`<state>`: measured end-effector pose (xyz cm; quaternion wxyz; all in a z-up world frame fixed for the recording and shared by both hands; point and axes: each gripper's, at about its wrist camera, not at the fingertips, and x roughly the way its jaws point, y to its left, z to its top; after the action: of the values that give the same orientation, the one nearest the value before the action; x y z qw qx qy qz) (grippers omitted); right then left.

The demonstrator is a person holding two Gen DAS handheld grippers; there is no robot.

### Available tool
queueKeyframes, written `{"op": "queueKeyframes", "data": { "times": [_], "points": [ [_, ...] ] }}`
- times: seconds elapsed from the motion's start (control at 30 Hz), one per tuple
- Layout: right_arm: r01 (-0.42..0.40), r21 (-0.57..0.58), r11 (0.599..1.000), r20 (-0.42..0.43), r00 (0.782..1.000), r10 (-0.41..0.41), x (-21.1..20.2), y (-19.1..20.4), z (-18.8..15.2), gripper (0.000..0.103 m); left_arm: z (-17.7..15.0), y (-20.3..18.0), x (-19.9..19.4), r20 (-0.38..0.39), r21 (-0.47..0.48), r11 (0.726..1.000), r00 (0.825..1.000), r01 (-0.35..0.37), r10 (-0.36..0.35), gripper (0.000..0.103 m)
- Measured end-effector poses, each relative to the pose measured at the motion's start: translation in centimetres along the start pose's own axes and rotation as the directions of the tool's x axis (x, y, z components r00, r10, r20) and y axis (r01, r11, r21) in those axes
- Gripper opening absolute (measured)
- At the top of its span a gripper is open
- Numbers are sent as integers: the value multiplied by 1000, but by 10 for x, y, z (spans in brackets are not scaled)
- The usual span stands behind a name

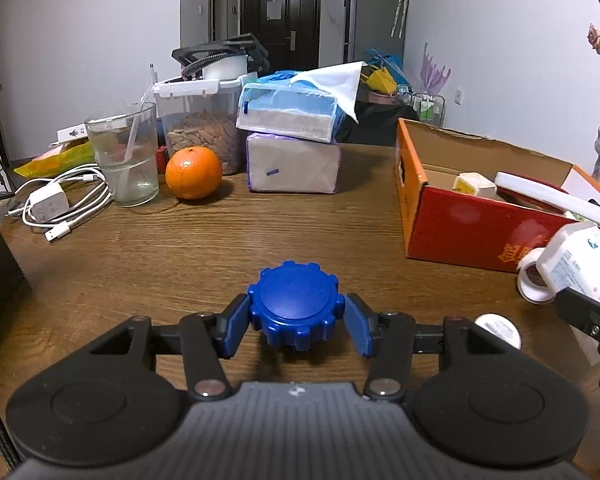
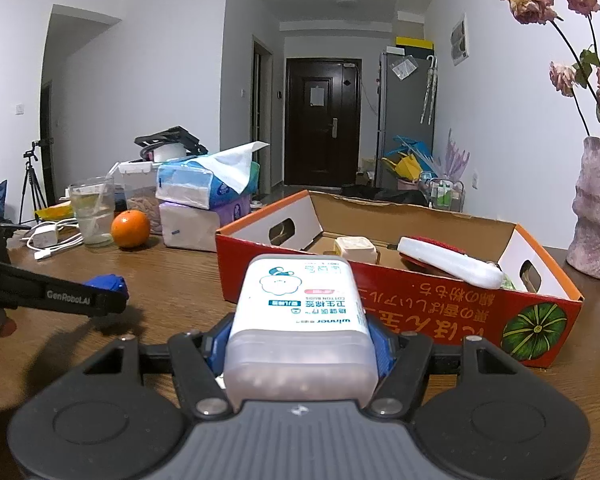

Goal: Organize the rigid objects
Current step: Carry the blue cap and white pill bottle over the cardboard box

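Note:
My left gripper (image 1: 296,320) is shut on a blue ridged cap (image 1: 296,304), just above the wooden table (image 1: 180,248); the cap also shows in the right wrist view (image 2: 106,282). My right gripper (image 2: 300,344) is shut on a white cotton-bud box (image 2: 300,312) with a cartoon label, held in front of the red cardboard box (image 2: 400,304). The cotton-bud box also shows at the right of the left wrist view (image 1: 580,260). The red box (image 1: 468,224) holds a small cream tub (image 2: 356,249) and a white-and-red flat object (image 2: 448,262).
At the back left stand an orange (image 1: 194,173), a glass with a straw (image 1: 124,156), a nut container (image 1: 198,128), stacked tissue packs (image 1: 292,140) and a white charger with cables (image 1: 50,202). A tape roll (image 1: 534,280) lies by the red box. A vase (image 2: 596,208) stands at right.

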<state>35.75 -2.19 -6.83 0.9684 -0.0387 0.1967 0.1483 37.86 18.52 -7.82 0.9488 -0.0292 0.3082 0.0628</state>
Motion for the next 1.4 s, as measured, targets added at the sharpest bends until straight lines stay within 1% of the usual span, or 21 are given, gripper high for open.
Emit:
{"op": "queueKeyframes", "data": {
  "times": [0.47,0.83,1.1,1.4],
  "points": [
    [-8,22,1000,36,999,8,-29,-11,-3,65,-12,-25,-41,51,-15,1000,999,19,-18,53],
    [6,52,999,70,998,-10,-55,-29,-5,65,-15,-55,-70,98,-7,997,992,75,-74,53],
    [29,91,995,103,994,-39,-70,-51,-1,65,-10,-84,-77,115,4,993,987,115,-115,53],
    [64,132,989,127,989,-81,-74,-83,2,65,3,-121,-74,136,16,990,981,138,-139,53]
  ]
}}
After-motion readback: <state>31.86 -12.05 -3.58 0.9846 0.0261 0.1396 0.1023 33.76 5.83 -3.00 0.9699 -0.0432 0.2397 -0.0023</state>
